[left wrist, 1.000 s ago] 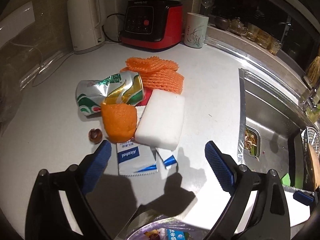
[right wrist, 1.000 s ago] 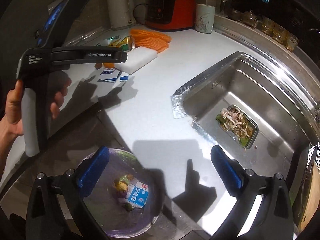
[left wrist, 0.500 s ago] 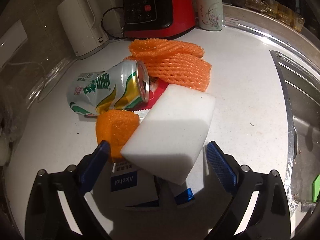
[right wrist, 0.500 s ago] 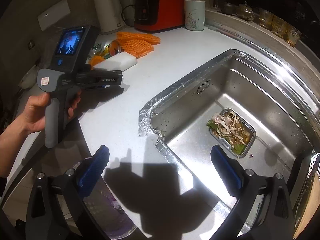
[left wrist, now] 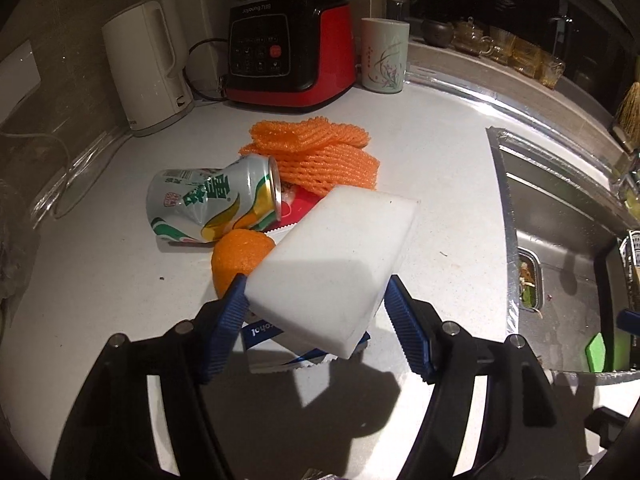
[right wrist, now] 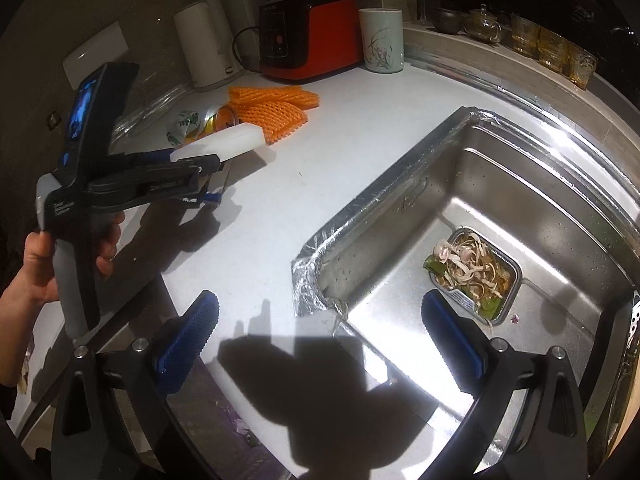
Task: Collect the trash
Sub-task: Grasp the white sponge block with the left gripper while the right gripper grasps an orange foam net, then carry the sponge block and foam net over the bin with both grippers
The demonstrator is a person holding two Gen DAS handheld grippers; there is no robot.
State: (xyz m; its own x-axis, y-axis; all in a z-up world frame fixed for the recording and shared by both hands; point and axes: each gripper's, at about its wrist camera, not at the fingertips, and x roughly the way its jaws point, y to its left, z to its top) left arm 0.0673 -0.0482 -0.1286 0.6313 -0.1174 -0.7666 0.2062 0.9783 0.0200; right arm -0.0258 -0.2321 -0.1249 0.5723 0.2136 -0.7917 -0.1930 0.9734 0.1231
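My left gripper (left wrist: 316, 312) is shut on a white foam block (left wrist: 340, 264), its blue pads pressed on both sides, the block raised off the white counter (left wrist: 452, 184). The same block (right wrist: 224, 142) shows in the right wrist view held by the left gripper (right wrist: 196, 160). Beside it lie a crushed green-and-silver can (left wrist: 212, 204), an orange peel (left wrist: 240, 256), orange foam netting (left wrist: 316, 152), a red wrapper (left wrist: 298, 204) and white-blue alcohol wipe packets (left wrist: 272, 340). My right gripper (right wrist: 316, 340) is open and empty above the counter's front edge by the sink.
A steel sink (right wrist: 500, 216) at the right holds a metal tray of food scraps (right wrist: 476, 276). A white kettle (left wrist: 148, 64), a red-and-black appliance (left wrist: 292, 44) and a cup (left wrist: 384, 56) stand at the back. A bin with a purple liner (right wrist: 240, 432) is below the counter edge.
My left gripper moved in and closed on the white foam block, lifting it. My right gripper swung from over the bin toward the sink.
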